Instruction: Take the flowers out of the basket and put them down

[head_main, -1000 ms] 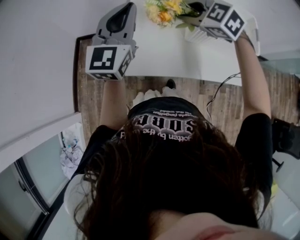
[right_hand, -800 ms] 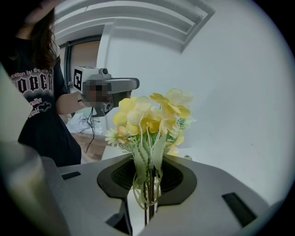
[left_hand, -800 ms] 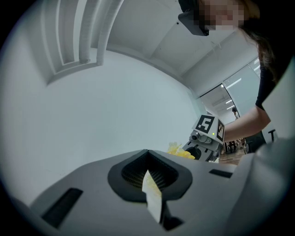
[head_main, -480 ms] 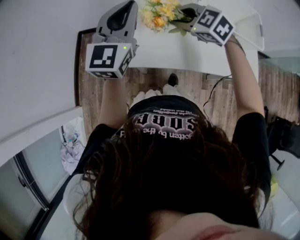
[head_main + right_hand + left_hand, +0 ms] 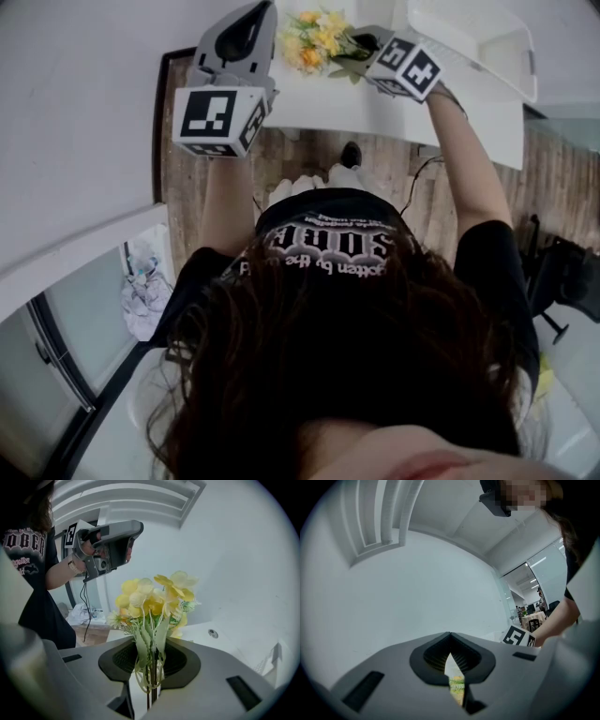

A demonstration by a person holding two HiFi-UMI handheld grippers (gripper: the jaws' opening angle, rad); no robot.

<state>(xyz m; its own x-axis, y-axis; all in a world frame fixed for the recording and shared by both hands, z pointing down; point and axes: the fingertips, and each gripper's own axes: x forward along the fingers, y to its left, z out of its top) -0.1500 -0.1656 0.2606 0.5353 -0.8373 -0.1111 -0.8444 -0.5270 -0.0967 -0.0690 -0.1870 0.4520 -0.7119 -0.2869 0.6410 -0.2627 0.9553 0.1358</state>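
Note:
A bunch of yellow and cream flowers [image 5: 317, 39] with green stems hangs over the white table [image 5: 375, 108], left of the white basket [image 5: 483, 47]. My right gripper [image 5: 361, 42] is shut on the stems. In the right gripper view the stems run down between the pads [image 5: 150, 665] and the flower heads [image 5: 154, 597] stand above the jaws. My left gripper [image 5: 255, 13] is held up just left of the flowers; its jaws are shut with nothing in them [image 5: 452, 667]. Through the thin slit between them a sliver of the flowers [image 5: 457, 686] shows.
The basket sits at the table's far right end. A wood floor [image 5: 309, 173] lies under the table's near edge, with a cable [image 5: 427, 183] trailing down to it. A white wall [image 5: 75, 112] runs along the left. A person holds both grippers.
My right gripper has carried the flowers left, away from the basket, which now shows whole. The left gripper has stayed put.

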